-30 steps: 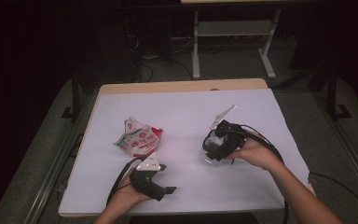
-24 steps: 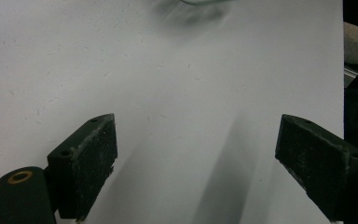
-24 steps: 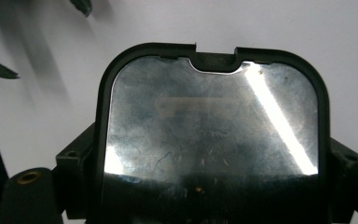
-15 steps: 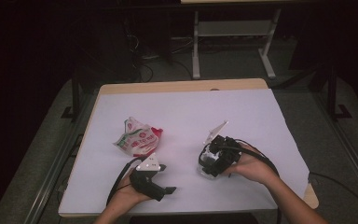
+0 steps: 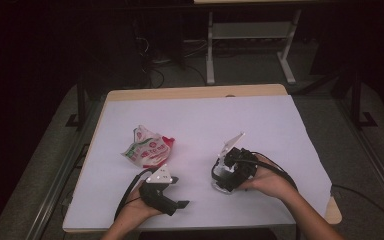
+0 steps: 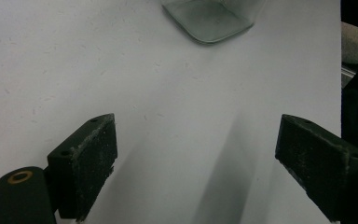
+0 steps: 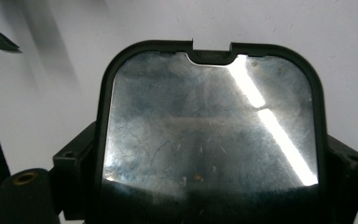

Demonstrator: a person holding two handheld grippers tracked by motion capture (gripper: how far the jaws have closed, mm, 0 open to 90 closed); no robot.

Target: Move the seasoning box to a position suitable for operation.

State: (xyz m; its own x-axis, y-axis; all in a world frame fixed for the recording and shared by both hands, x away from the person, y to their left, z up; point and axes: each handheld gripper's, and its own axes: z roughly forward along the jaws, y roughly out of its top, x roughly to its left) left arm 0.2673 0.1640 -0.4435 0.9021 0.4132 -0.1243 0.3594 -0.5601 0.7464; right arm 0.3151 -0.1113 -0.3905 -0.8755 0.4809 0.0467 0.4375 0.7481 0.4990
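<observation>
A clear square jar (image 5: 223,181) with a black-rimmed shiny lid (image 7: 209,126) rests near the table's front right. My right gripper (image 5: 228,174) is shut on it; in the right gripper view the jaws of the right gripper (image 7: 212,161) press the lid's two sides. My left gripper (image 5: 181,203) lies low at the front left and points right toward the jar. In its own view the left gripper (image 6: 209,154) is open over bare white table, with the jar's glass base (image 6: 209,18) farther ahead. A crumpled red, green and white snack bag (image 5: 147,148) lies behind the left gripper.
The white tabletop (image 5: 205,120) has a wooden rim at the back and at its front right corner (image 5: 332,212). Beyond the table stand a metal frame (image 5: 250,40) and cables on a dark floor.
My right gripper has moved with the jar toward the front edge and slightly left, lower to the table. The left gripper and the snack bag have stayed put.
</observation>
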